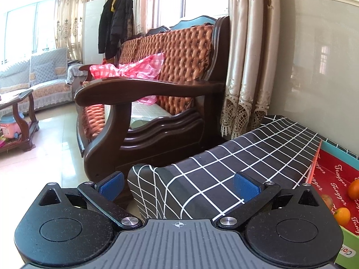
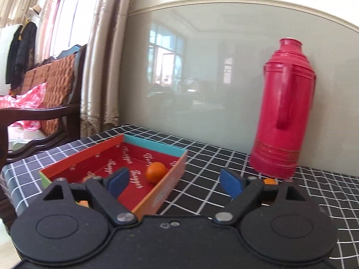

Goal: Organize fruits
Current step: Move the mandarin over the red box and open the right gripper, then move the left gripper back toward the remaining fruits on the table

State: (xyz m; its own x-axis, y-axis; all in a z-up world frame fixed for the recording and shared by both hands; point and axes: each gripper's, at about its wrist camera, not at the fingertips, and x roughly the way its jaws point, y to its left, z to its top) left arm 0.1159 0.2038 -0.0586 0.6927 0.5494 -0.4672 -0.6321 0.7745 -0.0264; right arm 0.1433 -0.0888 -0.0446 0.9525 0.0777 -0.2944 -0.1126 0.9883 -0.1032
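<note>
A shallow red box [image 2: 125, 154] with orange and teal walls sits on the black checked tablecloth [image 2: 202, 157]. An orange [image 2: 155, 171] lies inside it near the right wall. Another orange [image 2: 269, 181] lies on the cloth outside, partly hidden behind my right gripper's finger. My right gripper [image 2: 175, 181] is open and empty, hovering over the box's near right corner. In the left wrist view the box [image 1: 332, 179] shows at far right with two oranges [image 1: 354, 189] [image 1: 342, 216] and a brownish fruit [image 1: 326, 200]. My left gripper [image 1: 178, 186] is open and empty over the table's left corner.
A tall pink thermos [image 2: 283, 112] stands on the table against the glossy wall panel. A dark wooden sofa [image 1: 145, 103] with orange cushions stands left of the table, with curtains [image 1: 246, 67] between. A coffee table [image 1: 18, 116] is far left.
</note>
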